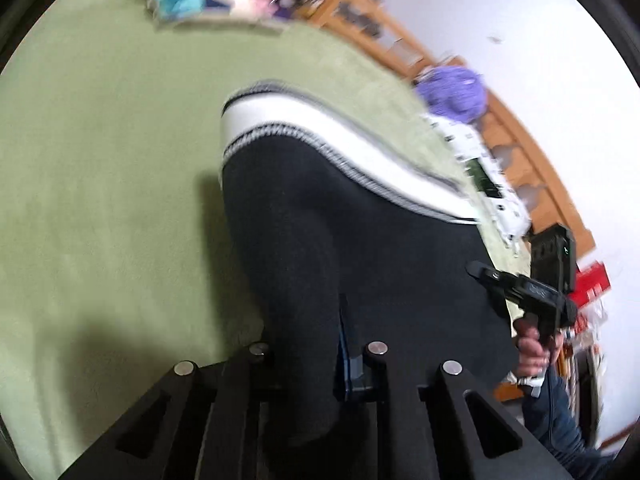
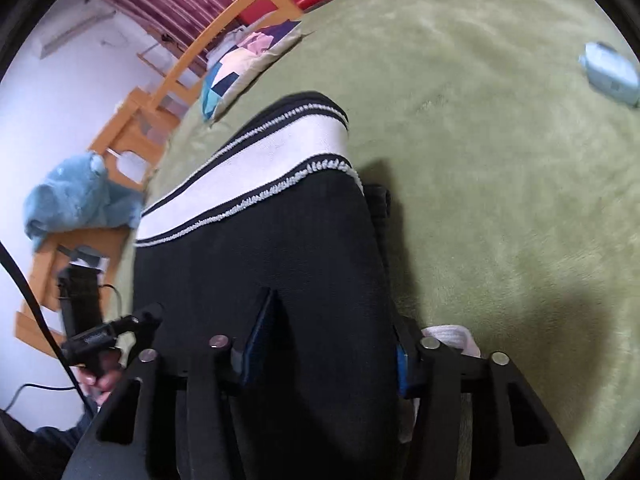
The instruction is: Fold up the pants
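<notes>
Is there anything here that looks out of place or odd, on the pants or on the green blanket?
Nothing stands out. The black pants with the white striped waistband lie on the green blanket, and both grippers, left and right, hold black fabric between their jaws. The left wrist view is only blurred.

Black pants (image 1: 320, 248) with a white, black-edged waistband (image 1: 320, 132) are lying on the green surface, near end bunching upward into a raised fold.
</notes>
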